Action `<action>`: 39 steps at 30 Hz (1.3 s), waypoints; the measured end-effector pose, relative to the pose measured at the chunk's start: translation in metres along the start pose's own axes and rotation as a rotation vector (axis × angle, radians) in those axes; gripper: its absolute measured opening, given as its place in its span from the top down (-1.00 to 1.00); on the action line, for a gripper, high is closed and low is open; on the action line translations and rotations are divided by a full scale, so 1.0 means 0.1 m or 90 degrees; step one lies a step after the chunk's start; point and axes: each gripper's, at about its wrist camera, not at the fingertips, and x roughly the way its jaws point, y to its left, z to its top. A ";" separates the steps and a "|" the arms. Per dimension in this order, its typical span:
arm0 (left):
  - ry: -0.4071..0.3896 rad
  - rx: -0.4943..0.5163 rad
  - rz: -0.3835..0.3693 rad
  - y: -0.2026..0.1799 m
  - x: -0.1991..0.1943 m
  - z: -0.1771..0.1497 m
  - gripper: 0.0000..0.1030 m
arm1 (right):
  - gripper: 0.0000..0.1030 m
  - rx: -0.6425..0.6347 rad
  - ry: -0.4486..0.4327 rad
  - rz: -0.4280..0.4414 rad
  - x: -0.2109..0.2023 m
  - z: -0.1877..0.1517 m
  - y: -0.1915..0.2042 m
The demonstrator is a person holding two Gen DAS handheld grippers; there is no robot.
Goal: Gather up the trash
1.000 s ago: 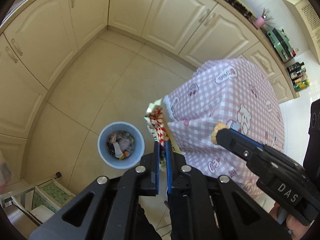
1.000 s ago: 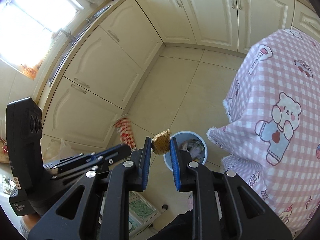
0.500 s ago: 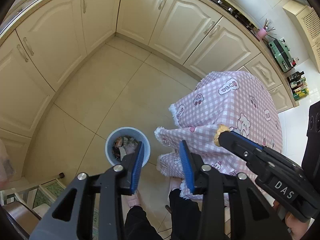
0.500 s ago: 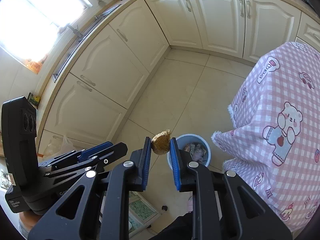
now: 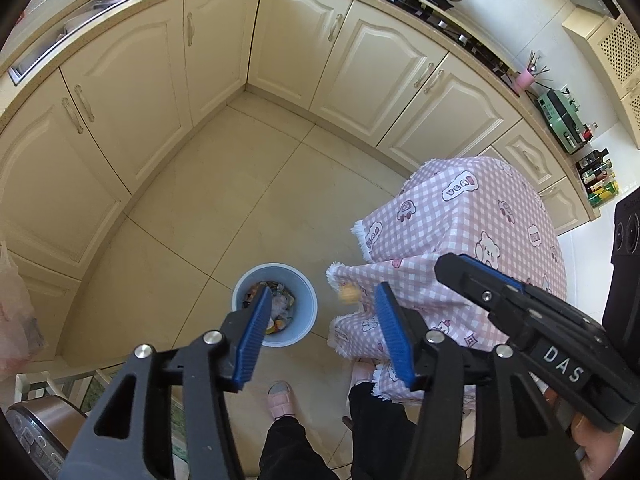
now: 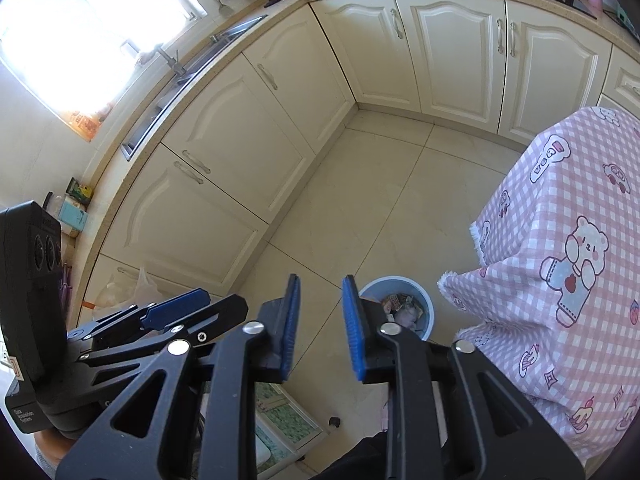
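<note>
A light blue bin (image 5: 304, 312) with several scraps of trash inside stands on the tiled floor, below both grippers. My left gripper (image 5: 322, 289) hangs above it, its jaws opening with nothing between them. A blurred yellow-brown scrap (image 5: 348, 293) is in mid-air beside the bin, in front of the tablecloth. My right gripper (image 6: 321, 280) is opening too, and its blue pads (image 6: 290, 320) hold nothing; the bin (image 6: 428, 312) lies just to its right. Each gripper shows in the other view: the right gripper (image 5: 452, 266) and the left gripper (image 6: 218, 300).
A table under a pink checked cloth (image 5: 460, 224) stands right of the bin. Cream cabinets (image 5: 128, 128) line the far sides. The person's feet in pink slippers (image 5: 282, 398) stand near the bin. A plastic bag (image 5: 16, 320) and a metal pot (image 5: 36, 428) sit lower left.
Both grippers rose. The left one opened and its red-and-white wrapper is gone from view. The right one let go of the brown scrap, which now falls beside the bin.
</note>
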 end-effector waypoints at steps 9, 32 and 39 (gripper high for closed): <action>-0.053 0.044 0.021 -0.22 -0.42 -0.11 -0.27 | 0.38 -0.049 -0.065 -0.055 -0.50 -0.13 0.08; -0.260 0.151 0.032 -1.19 -1.46 -0.66 -0.50 | -0.36 -0.068 -0.282 -0.226 -1.84 -0.81 -0.30; -0.289 0.169 0.038 -1.29 -1.47 -0.76 -0.53 | -0.40 -0.066 -0.298 -0.248 -1.89 -0.90 -0.36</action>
